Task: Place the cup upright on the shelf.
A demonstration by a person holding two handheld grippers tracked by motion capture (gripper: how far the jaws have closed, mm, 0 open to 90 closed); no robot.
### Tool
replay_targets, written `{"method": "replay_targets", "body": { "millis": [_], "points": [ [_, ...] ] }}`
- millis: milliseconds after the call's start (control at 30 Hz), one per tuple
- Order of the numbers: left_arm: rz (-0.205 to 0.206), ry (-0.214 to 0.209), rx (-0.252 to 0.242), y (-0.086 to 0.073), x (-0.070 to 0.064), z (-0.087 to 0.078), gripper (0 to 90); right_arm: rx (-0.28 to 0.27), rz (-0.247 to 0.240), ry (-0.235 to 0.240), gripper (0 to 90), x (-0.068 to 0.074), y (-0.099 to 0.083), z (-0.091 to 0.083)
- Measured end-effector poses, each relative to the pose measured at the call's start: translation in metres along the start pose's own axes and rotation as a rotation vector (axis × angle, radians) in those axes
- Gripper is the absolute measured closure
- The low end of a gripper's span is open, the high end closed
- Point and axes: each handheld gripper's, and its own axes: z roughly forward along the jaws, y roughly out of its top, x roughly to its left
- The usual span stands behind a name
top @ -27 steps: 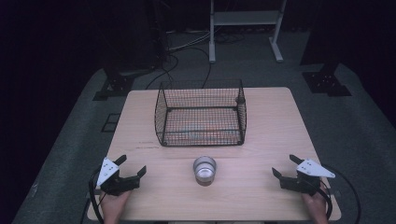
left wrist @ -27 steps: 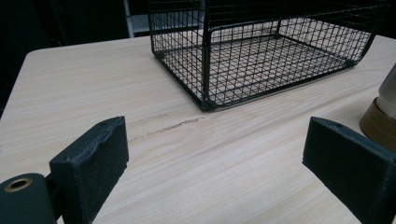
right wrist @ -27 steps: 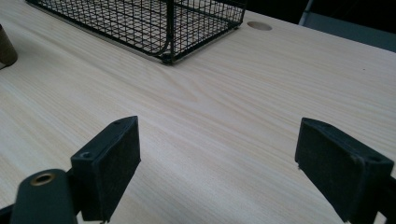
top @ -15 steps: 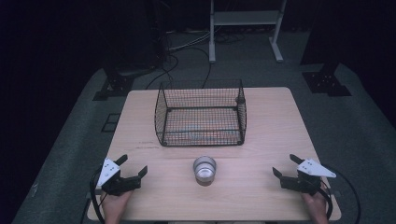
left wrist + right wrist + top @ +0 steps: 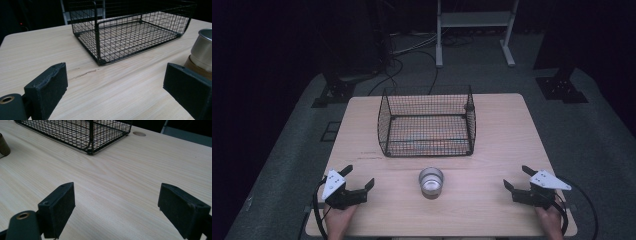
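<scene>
Left gripper: fingers wide, empty.
Right gripper: fingers wide, empty.
Cup: between both grippers, on counter.

A black wire basket stands empty on the wooden table, toward its far edge, midway between the left and right edges.
</scene>
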Motion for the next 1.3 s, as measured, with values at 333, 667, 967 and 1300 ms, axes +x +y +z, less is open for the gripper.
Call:
{"method": "replay_targets", "body": {
  "millis": [333,667,967,1300],
  "points": [
    [0.014,-0.037,-0.012,0.005,-0.005,0.005,3.8,-0.002,0.002,0.005,13.4,0.000,0.000,0.000],
    [0.068,-0.117,0.002,0.013,-0.020,0.014,3.1,-0.003,0.001,0.008,13.5,0.000,0.000,0.000],
    [0.118,-0.166,0.028,0.016,-0.034,0.022,2.4,-0.004,0.007,0.006,13.4,-0.001,0.000,0.000],
    [0.133,-0.246,0.050,0.017,-0.045,0.030,2.4,-0.004,0.006,0.006,13.5,-0.001,0.000,0.000]
  ]
}}
